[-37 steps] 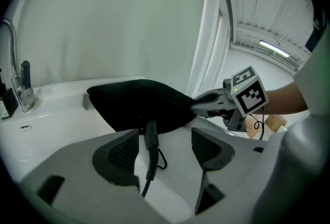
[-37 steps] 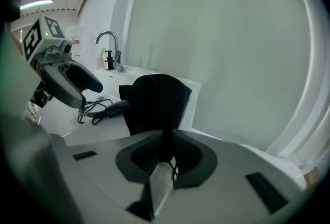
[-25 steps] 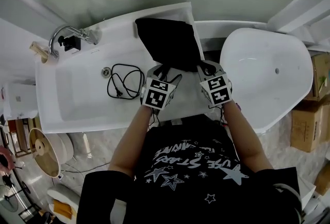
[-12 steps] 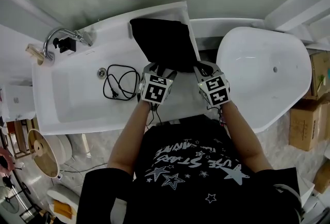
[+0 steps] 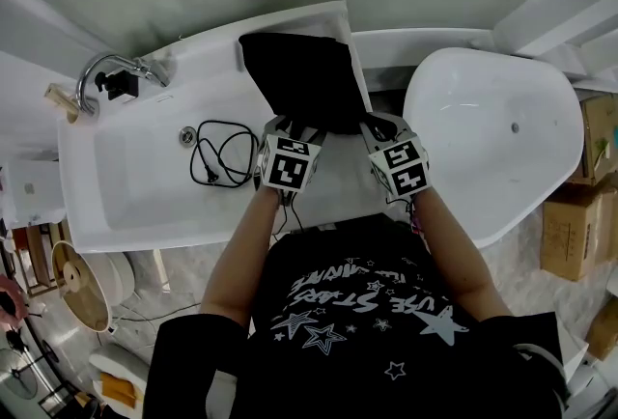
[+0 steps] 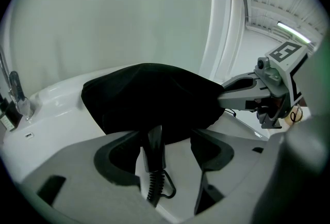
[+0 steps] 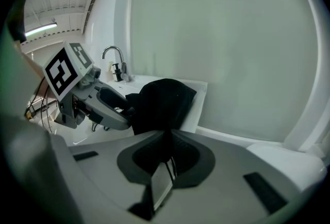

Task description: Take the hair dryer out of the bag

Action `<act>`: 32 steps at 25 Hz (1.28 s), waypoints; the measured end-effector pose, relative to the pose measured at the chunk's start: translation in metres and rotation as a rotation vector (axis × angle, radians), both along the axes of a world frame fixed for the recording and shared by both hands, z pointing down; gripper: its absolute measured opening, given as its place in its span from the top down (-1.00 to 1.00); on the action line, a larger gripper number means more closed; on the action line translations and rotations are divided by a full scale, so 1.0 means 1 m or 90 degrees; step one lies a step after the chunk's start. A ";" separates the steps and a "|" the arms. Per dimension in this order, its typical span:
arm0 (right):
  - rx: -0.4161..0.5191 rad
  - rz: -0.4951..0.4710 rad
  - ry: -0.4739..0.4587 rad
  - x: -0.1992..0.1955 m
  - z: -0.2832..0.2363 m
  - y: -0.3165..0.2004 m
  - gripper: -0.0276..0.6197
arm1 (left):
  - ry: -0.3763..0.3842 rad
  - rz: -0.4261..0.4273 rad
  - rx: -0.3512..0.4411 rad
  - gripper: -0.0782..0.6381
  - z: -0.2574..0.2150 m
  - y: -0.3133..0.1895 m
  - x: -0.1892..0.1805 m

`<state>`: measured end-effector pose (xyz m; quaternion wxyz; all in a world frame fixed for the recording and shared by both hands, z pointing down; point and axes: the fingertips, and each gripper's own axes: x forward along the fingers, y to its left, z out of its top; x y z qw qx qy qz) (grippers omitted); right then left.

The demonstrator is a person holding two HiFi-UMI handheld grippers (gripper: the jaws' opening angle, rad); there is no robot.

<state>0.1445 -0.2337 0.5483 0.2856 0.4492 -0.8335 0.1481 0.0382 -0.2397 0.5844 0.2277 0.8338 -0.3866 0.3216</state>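
White sink surface (image 5: 135, 185) carries the black bag (image 5: 304, 79) at its far middle. The right claw (image 7: 167, 138) is pinched narrow on the bag's near edge, I think to keep the bag from sliding. The left claw (image 6: 169, 139) is wide, with the hair dryer (image 6: 154, 141) handle between its jaws, not squeezed yet. The rest hides inside the bag. Only the left gripper view shows that handle. Only the head view shows the cord (image 5: 220, 152) lying at the left.

Blk bag (image 5: 304, 79), white tub (image 5: 126, 185), blk cord (image 5: 224, 153), chrome tap (image 5: 101, 74), shirt (image 5: 367, 311) blk w/ white stars.
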 end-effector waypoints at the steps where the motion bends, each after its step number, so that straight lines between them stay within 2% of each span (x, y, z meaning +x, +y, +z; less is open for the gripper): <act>1: 0.000 -0.001 0.000 0.000 0.000 0.000 0.82 | -0.002 -0.002 -0.001 -0.11 0.000 0.000 0.000; 18: -0.007 0.001 -0.007 0.003 0.001 -0.006 0.82 | -0.008 -0.013 0.001 -0.13 0.005 -0.030 0.005; 20: -0.007 0.000 -0.010 0.002 0.001 -0.007 0.83 | 0.002 -0.034 0.023 0.02 -0.002 -0.040 0.001; 22: -0.008 0.001 -0.012 0.002 0.001 -0.008 0.83 | 0.010 -0.048 0.034 0.08 -0.004 -0.048 -0.001; 26: -0.009 0.003 -0.013 0.003 0.000 -0.009 0.83 | 0.003 -0.048 0.019 0.07 -0.001 -0.054 0.002; 32: -0.012 0.006 -0.016 0.001 0.000 -0.012 0.83 | -0.009 -0.076 0.001 0.08 0.010 -0.061 0.006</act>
